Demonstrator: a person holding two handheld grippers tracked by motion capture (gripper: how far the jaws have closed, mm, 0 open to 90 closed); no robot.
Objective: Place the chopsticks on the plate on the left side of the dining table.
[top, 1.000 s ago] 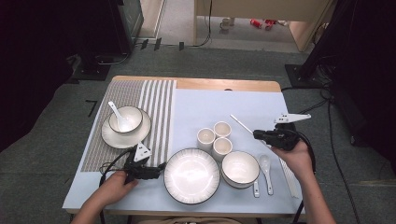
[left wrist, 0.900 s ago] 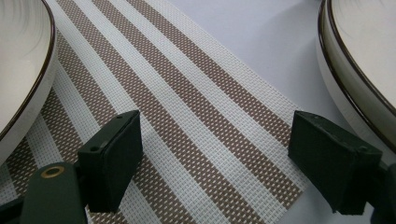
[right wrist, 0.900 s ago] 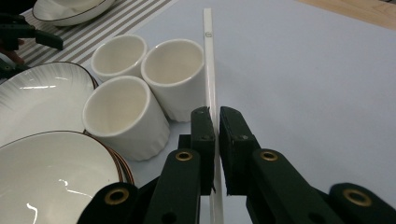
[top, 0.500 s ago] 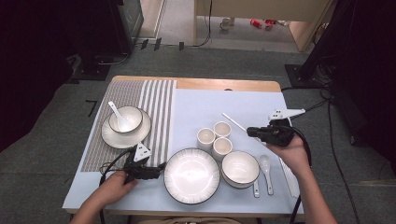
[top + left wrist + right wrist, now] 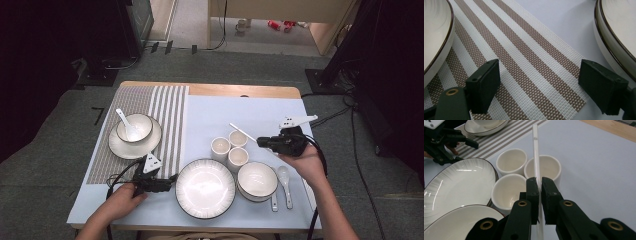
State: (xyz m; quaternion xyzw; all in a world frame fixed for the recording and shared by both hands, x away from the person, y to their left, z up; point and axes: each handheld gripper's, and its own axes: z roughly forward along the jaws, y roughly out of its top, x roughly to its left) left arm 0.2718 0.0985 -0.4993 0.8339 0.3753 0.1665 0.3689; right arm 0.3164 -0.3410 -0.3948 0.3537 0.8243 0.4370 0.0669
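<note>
White chopstick (image 5: 535,152), held above cups

- The high view looks forward and down from above the person's side, far enough back to take in the whole table (image 5: 210,91) and the floor beyond.
- The left gripper view sits low and close over the striped mat (image 5: 524,65), with plate rims at both edges.
- The right gripper view looks level across three cups (image 5: 511,160) toward the left gripper (image 5: 446,140) (the large plate (image 5: 456,185) appears in the high view too).
</note>
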